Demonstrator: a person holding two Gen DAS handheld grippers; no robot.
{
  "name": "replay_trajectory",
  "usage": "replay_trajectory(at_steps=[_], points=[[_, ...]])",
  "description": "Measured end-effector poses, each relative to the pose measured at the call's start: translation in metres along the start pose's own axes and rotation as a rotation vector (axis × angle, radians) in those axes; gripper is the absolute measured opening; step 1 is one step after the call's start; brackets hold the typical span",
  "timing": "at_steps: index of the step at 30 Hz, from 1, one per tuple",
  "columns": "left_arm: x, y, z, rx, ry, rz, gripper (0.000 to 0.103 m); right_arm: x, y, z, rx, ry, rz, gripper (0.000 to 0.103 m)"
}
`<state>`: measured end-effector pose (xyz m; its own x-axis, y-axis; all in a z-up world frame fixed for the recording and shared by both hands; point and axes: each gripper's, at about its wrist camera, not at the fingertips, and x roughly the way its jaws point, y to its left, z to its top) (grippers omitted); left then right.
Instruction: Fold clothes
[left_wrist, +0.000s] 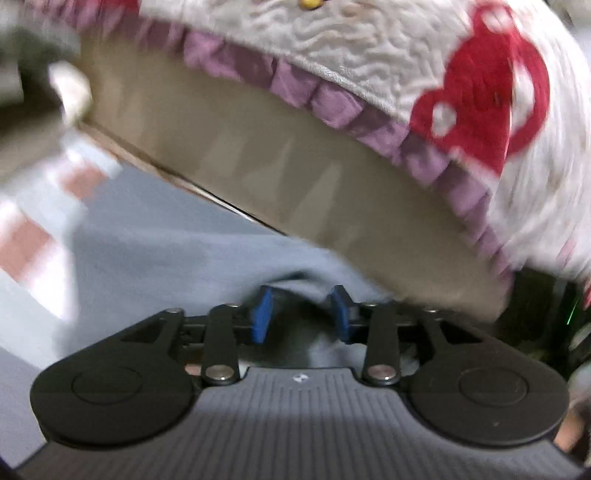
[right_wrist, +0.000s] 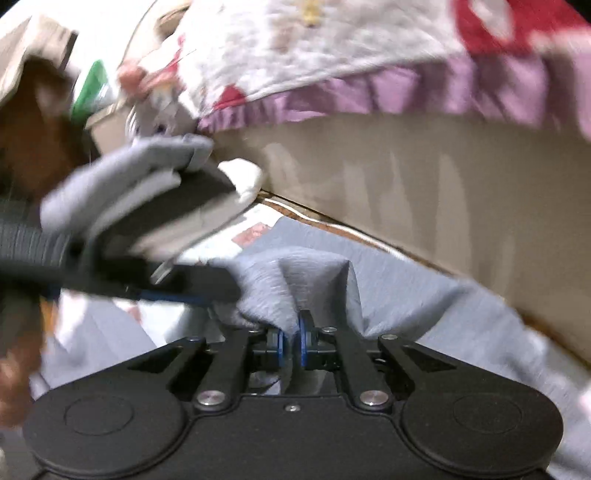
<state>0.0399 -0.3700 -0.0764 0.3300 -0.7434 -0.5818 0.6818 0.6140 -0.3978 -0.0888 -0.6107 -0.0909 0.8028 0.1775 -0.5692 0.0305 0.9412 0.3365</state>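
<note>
Two hand-held grippers are in view, and one garment. The garment (right_wrist: 314, 273) is a pale blue-grey cloth with a fine ribbed weave, spread ahead of and beneath both tools on a patterned surface with pale and reddish patches (left_wrist: 33, 236).

The right hand-held gripper (right_wrist: 291, 343) is clenched on the garment: its blue pads (right_wrist: 304, 341) are almost together, with a pinched ridge of cloth rising from between them into a peaked fold just ahead.

The left hand-held gripper (left_wrist: 301, 314) stands released, its blue pads (left_wrist: 262, 314) well apart, and a rumpled edge of the garment (left_wrist: 207, 266) lies just ahead of them. In the right wrist view this tool appears blurred to the left of the right one, reaching towards the same bunch of cloth.

Beyond both, one white quilt (left_wrist: 369, 48) with red heart patches and a purple frill hangs over a beige bed side (left_wrist: 295, 166).
</note>
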Motion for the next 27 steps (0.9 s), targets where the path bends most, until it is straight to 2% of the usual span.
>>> replay_trajectory(at_steps=[1,3,6,8,10,12,16,23,27], points=[[0.0,0.0,-0.007,0.064,0.009,0.07,0.051,0.002,-0.007,0.001,0.038,0.0,0.01,0.008],[0.005,0.008,-0.018,0.107,0.078,0.115,0.051,0.001,-0.017,0.0,0.106,-0.003,0.031,0.008],[0.007,0.02,-0.034,0.037,0.127,0.1,0.051,0.012,-0.02,0.001,0.145,-0.013,0.067,0.008],[0.01,0.015,-0.041,0.085,0.123,0.162,0.055,0.013,-0.019,0.0,0.16,-0.014,0.084,0.008],[0.019,0.01,-0.044,0.179,0.129,0.245,0.06,0.014,-0.019,-0.001,0.174,-0.014,0.102,0.008],[0.027,0.01,-0.045,0.27,0.132,0.312,0.06,0.015,-0.018,0.005,0.173,-0.019,0.122,0.008],[0.049,0.02,-0.028,0.287,0.138,0.321,0.061,0.007,-0.024,0.015,0.211,-0.059,0.17,0.008],[0.087,0.037,0.003,0.316,0.147,0.338,0.061,0.019,-0.04,0.014,0.191,-0.004,-0.025,0.008],[0.113,0.042,0.001,0.298,0.223,0.321,0.064,0.036,-0.063,0.008,0.251,0.059,-0.1,0.011]])
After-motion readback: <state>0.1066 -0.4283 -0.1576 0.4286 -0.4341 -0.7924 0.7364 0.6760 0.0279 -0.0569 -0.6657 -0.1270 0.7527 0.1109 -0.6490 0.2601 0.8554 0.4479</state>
